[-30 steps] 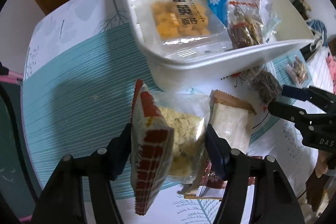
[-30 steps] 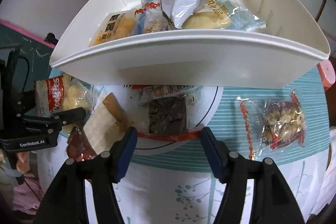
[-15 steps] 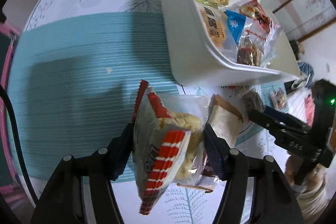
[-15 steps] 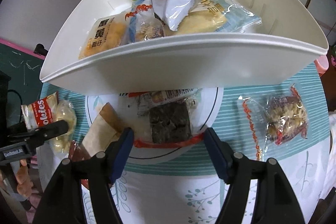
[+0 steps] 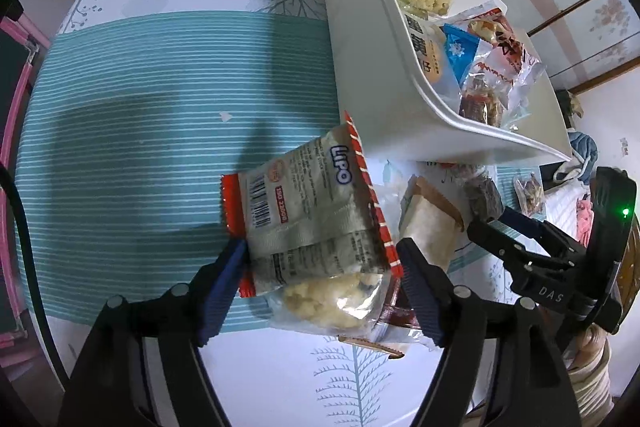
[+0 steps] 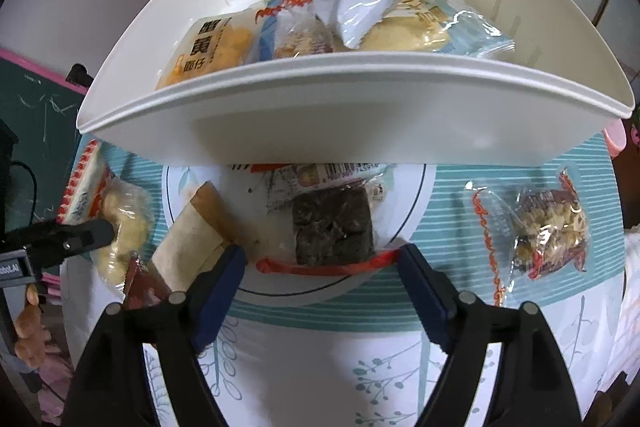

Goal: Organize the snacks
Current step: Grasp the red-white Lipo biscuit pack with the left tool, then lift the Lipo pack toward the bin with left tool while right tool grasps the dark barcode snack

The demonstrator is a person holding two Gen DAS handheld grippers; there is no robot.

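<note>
Above the surface (image 5: 132, 107), left claw (image 5: 320, 267) is clamped on a Lipo cookie pack (image 5: 312, 223), held just beside the white bin (image 5: 372, 75). Right claw (image 6: 320, 267) hangs with fingers apart around the red edge of a dark brownie pack (image 6: 332, 227) lying on the surface just before the snack-filled bin (image 6: 360, 123).

Hand-held gripper (image 5: 320, 287) — black arms, blue ribbed pads, silver screws.

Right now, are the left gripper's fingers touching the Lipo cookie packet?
Touching. In the left wrist view both fingers of the left gripper press against the sides of the Lipo cookie packet, holding it up.
</note>
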